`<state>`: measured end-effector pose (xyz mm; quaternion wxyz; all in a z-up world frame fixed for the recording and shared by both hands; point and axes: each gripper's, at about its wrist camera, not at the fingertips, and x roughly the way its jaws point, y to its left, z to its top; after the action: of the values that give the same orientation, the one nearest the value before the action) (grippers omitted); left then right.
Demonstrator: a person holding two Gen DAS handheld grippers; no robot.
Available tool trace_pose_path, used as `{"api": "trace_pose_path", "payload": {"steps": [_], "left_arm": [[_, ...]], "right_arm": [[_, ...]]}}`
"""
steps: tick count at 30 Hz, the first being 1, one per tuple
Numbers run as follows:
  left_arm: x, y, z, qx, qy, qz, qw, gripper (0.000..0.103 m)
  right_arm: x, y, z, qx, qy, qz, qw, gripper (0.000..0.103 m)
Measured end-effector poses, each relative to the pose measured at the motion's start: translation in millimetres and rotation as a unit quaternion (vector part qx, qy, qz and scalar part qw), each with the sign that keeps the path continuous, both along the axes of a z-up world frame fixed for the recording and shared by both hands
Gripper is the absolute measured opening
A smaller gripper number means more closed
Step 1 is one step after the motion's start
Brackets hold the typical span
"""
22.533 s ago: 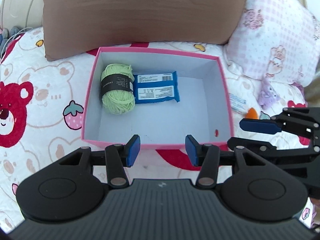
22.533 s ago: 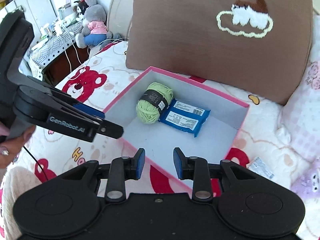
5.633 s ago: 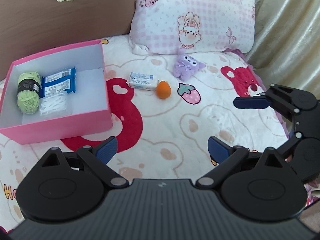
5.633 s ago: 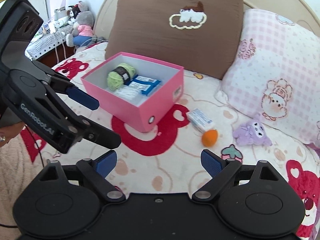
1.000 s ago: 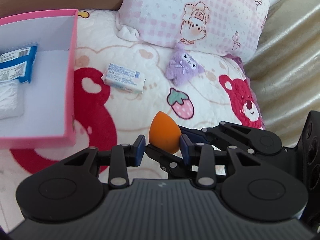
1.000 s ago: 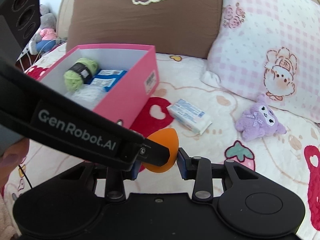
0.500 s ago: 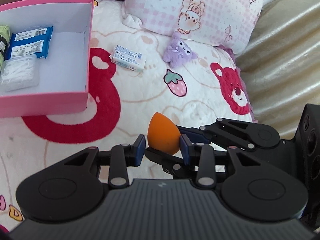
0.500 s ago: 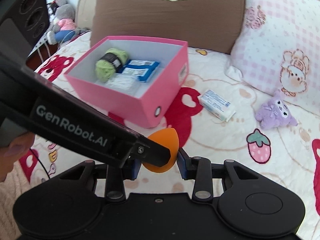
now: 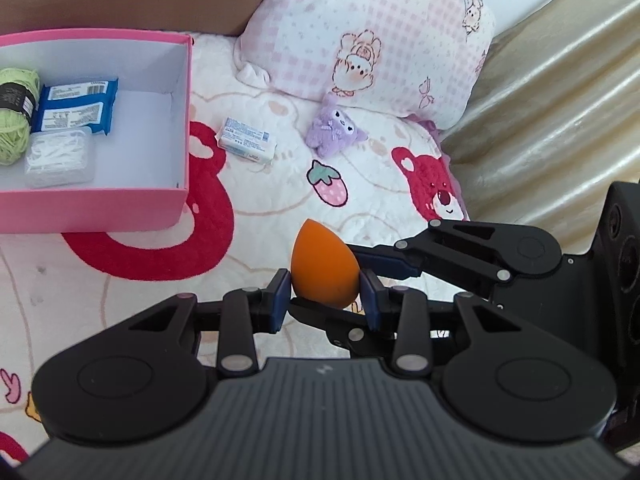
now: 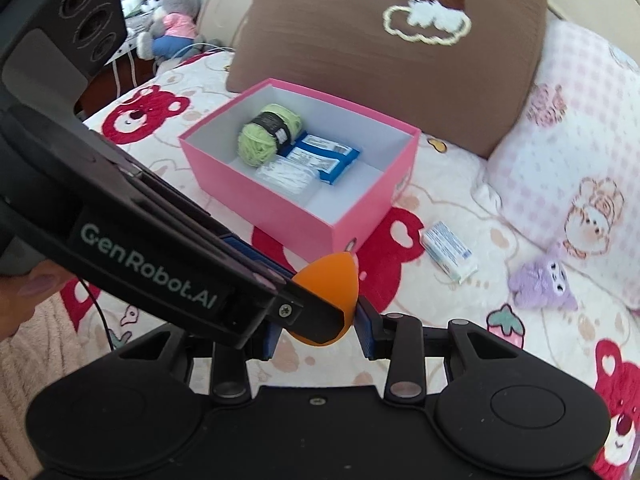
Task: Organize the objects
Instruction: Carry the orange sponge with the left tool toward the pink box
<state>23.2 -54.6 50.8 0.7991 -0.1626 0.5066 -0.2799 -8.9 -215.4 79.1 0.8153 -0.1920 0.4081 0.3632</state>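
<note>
- Now the orange sponge (image 9: 323,270), shaped like an egg, is up in the air above the bed (image 9: 280,200), between both grippers at once.
- The left gripper (image 9: 323,300) has its jaws nearly closed, with the blue pads pressing on the two sides of the sponge.
- The right gripper (image 10: 316,330) also has its jaws closed narrowly around the same sponge (image 10: 330,294); in the right wrist view the left tool covers part of it.
- The pink box (image 10: 360,204) stands open on the bed, apart from the sponge and to the left in the left wrist view.
- Inside it lie a green yarn ball (image 10: 269,134), a blue packet (image 10: 322,156) just beside the yarn, and a clear case of white sticks (image 10: 286,176) in front of them.
- A small white-blue pack (image 9: 247,141) lies on the bed just beside the box.
- A purple plush toy (image 9: 334,132) sits near the pink checked pillow (image 9: 372,32).
- A brown pillow (image 10: 384,48) stands behind the box.
</note>
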Motion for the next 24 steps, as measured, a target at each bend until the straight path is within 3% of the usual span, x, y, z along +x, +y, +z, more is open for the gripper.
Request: {"api": "trace_pose_path", "payload": {"steps": [24], "left_arm": [[-9,76,22,-0.018,-0.015,0.038,0.999,0.036]], "right_arm": [[-5,60,29,0.013,0.024,0.046,0.999,0.045]]}}
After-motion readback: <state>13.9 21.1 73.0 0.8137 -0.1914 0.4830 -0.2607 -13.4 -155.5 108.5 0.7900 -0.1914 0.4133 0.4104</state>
